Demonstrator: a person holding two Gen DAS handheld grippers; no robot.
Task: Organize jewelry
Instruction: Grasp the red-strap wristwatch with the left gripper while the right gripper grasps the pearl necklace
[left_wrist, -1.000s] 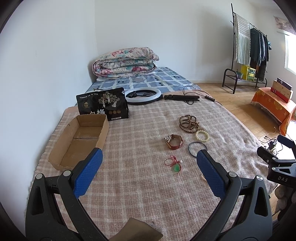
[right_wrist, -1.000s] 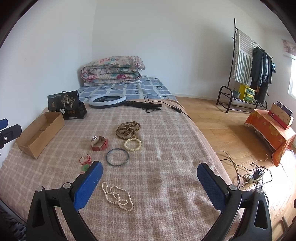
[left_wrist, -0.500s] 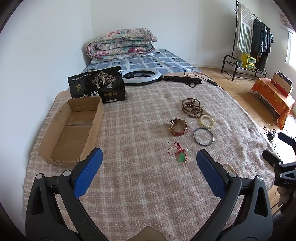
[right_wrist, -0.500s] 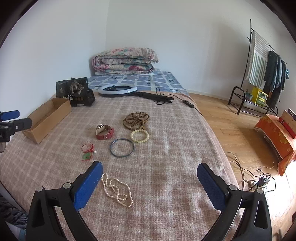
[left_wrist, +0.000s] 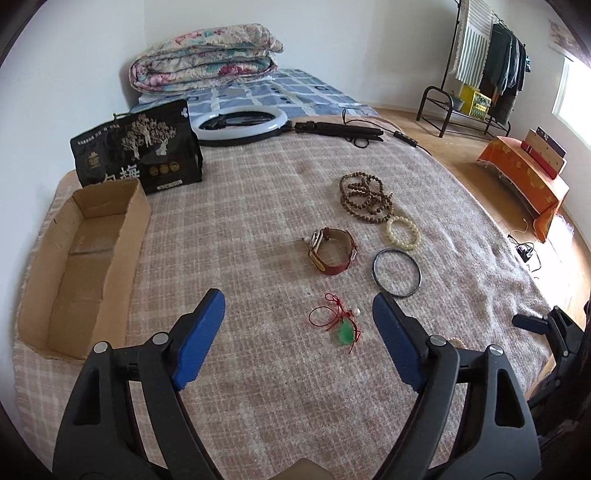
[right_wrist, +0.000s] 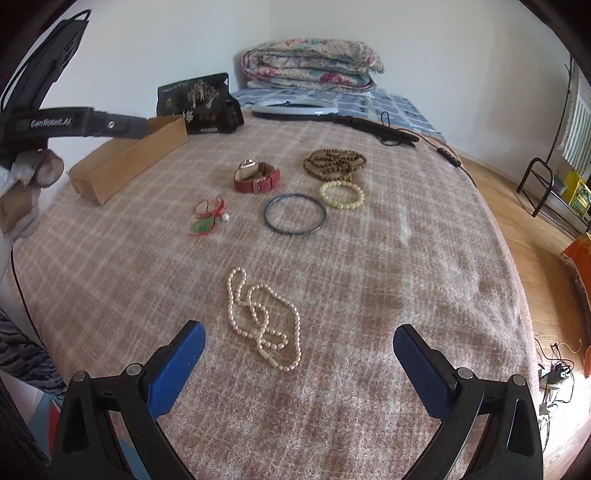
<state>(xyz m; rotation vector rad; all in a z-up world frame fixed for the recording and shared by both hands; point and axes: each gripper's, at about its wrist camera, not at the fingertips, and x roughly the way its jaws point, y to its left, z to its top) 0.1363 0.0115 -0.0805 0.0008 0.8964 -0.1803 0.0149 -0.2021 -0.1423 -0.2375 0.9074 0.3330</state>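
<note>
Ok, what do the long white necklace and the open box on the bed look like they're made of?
The necklace looks like pearls or imitation pearls: small, cream, slightly glossy oval beads on a string. The box looks like plain corrugated cardboard: matte brown, with raw cut edges and fold creases.

"GenRobot.AI" is printed in pale letters on the black body of the left hand-held gripper (right_wrist: 85, 123), seen at the upper left of the right wrist view. Large pale Chinese characters, one readable as "梅", are printed on the black bag (left_wrist: 138, 147) at the upper left of the left wrist view, under a tree picture; its smaller print cannot be read.
</note>
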